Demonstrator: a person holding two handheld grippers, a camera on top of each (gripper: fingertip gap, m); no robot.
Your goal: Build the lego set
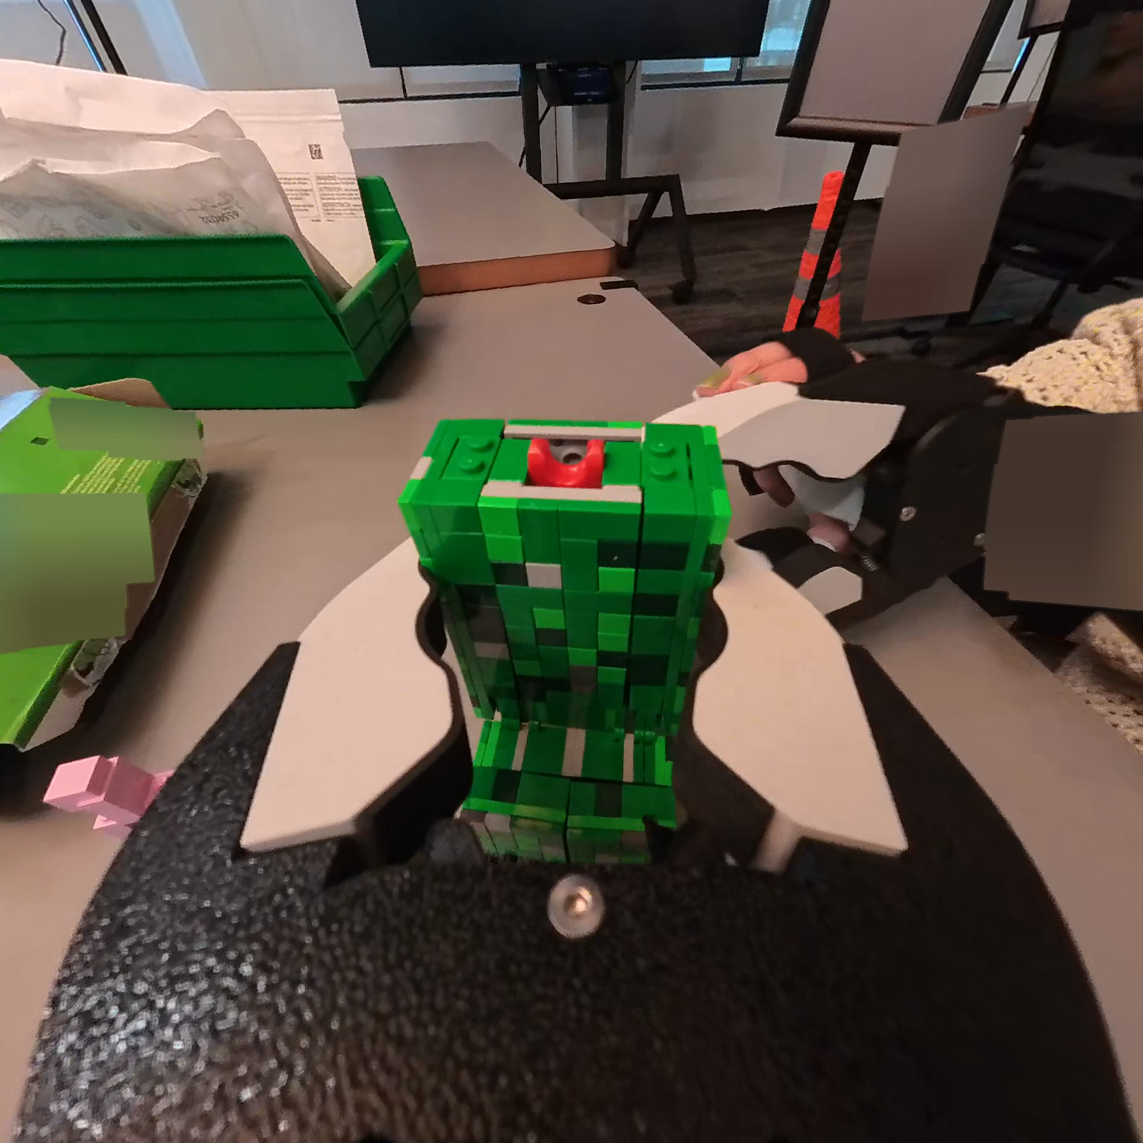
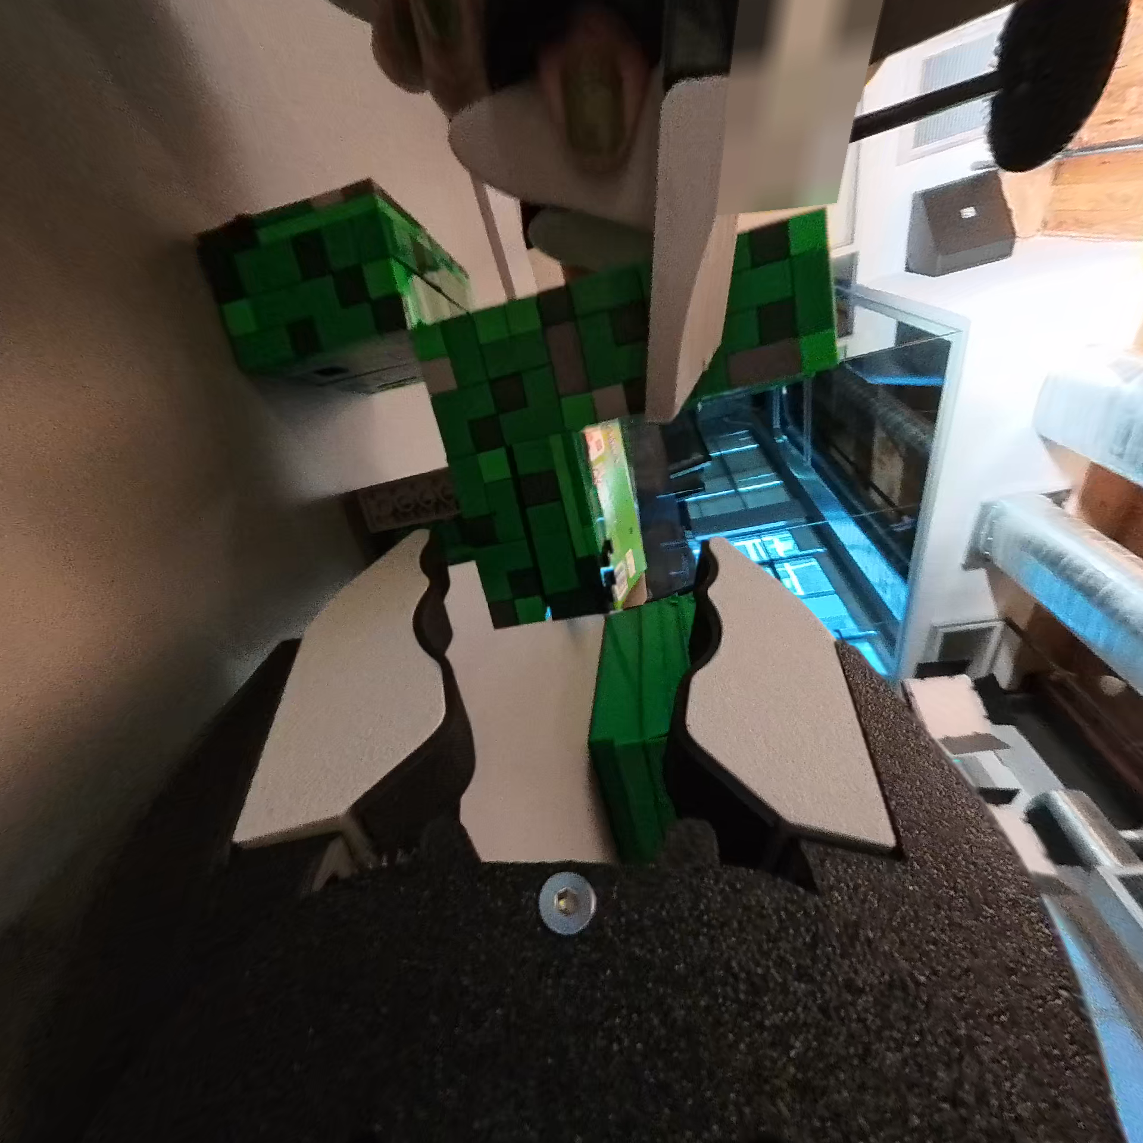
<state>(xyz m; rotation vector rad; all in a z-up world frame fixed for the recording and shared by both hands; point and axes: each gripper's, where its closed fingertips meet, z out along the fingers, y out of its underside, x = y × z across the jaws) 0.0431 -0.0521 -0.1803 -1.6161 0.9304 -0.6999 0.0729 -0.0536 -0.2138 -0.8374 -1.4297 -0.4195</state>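
Note:
My left gripper (image 1: 575, 556) is shut on the green pixel-patterned lego body (image 1: 575, 618) and holds it upright. A red socket piece (image 1: 564, 467) sits in the recess on the body's top. My right gripper (image 2: 569, 550) is open and empty. In the left wrist view its upper finger (image 1: 773, 427) reaches in from the right and touches the body's top right corner. In the right wrist view the body (image 2: 513, 445) shows ahead, held by a left finger (image 2: 680, 278). A separate green lego cube (image 2: 321, 291) lies on the table beyond it.
A green bin (image 1: 185, 321) with white paper bags stands at the back left. A green set box (image 1: 80, 556) lies at the left, and a pink lego figure (image 1: 105, 791) lies on the grey table (image 1: 309, 495) near it. An orange cone (image 1: 816, 266) stands on the floor behind. About 5 cm separates my left fingertips from my right. The separate green lego cube (image 2: 321, 291) sits 7 cm or so from the ends of my right fingers.

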